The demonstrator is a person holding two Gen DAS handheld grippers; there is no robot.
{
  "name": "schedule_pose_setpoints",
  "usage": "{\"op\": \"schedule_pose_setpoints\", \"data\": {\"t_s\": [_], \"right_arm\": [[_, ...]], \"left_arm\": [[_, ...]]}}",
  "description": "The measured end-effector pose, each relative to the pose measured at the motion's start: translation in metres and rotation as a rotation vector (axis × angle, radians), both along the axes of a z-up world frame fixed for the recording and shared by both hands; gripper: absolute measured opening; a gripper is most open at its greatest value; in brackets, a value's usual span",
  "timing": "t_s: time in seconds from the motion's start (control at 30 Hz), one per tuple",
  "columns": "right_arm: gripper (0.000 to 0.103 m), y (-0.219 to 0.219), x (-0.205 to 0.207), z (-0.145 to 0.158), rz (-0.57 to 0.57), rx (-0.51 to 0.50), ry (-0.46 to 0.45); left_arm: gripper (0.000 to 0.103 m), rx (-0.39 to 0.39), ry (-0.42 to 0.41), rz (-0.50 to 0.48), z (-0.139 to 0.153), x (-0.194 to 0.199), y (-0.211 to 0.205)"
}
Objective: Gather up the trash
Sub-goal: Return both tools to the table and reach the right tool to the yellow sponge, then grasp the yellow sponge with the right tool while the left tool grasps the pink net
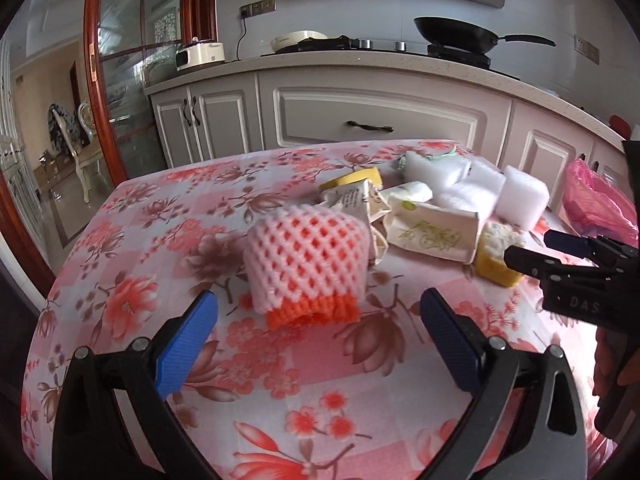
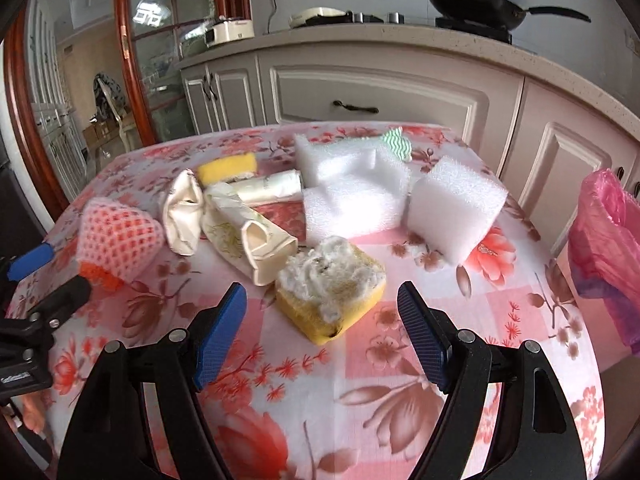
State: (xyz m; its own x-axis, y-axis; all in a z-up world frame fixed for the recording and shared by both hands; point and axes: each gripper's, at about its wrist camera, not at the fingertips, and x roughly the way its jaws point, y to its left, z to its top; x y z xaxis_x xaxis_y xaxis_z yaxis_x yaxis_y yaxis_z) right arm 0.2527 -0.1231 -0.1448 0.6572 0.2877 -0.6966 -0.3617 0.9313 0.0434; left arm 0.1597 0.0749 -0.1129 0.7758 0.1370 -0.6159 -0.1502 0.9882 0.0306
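on the flowered tablecloth (image 1: 132,216) the trash lies in a loose cluster, and going from the left the first piece is the pink foam fruit net (image 1: 308,260) with an orange lower edge, lying at the 12 o'clock of the left gripper (image 1: 318,320). that gripper's blue pads stand wide apart, nothing between them, short of the net. at the net's 2 o'clock lie crumpled cream paper wrappers (image 2: 236,224), touching one another, with a yellow sponge (image 2: 228,168) behind them at their 12 o'clock. next, nearer the front edge, comes the worn yellow sponge (image 2: 332,292) with a ragged white top, lying just beyond the right gripper (image 2: 322,312) at its 12 o'clock; those jaws gape wide too, holding nothing, the sponge ahead of the tips and not touched. in the left wrist view the right gripper's dark fingers (image 1: 532,262) reach in from 3 o'clock toward that same sponge. at the sponge's 12 o'clock sit white foam blocks (image 2: 352,184) stacked against each other, and at its 2 o'clock one separate white foam cube (image 2: 456,208). a green-and-white patterned scrap (image 2: 396,142) peeks from behind the foam. far right, at 3 o'clock off the table's edge, hangs a pink plastic bag (image 2: 604,232), open at the top. behind the table run grey cabinets (image 2: 380,92) and a counter with a black wok (image 2: 476,8) on the stove.
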Motion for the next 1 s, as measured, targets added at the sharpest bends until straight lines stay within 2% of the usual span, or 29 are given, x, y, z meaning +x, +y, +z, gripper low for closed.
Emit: {"op": "schedule_pose_setpoints", "data": {"t_s": [0.23, 0.43, 0.5, 0.7, 1.0], "right_arm": [[0.074, 0.014, 0.028, -0.022, 0.020, -0.053, 0.062], [0.074, 0.018, 0.042, -0.026, 0.024, -0.047, 0.106], [0.066, 0.016, 0.041, -0.027, 0.020, -0.047, 0.105], [0.052, 0.007, 0.030, -0.022, 0.019, -0.014, 0.082], [0.050, 0.003, 0.017, -0.017, 0.021, 0.020, 0.083]], "left_arm": [[0.098, -0.027, 0.023, 0.031, -0.011, 0.006, 0.013], [0.098, -0.048, 0.044, 0.042, -0.015, 0.013, 0.021], [0.098, -0.061, 0.051, 0.037, -0.016, 0.015, 0.021], [0.098, -0.065, 0.060, 0.035, -0.016, 0.029, 0.016], [0.097, -0.070, 0.054, 0.051, -0.015, 0.054, 0.016]]}}
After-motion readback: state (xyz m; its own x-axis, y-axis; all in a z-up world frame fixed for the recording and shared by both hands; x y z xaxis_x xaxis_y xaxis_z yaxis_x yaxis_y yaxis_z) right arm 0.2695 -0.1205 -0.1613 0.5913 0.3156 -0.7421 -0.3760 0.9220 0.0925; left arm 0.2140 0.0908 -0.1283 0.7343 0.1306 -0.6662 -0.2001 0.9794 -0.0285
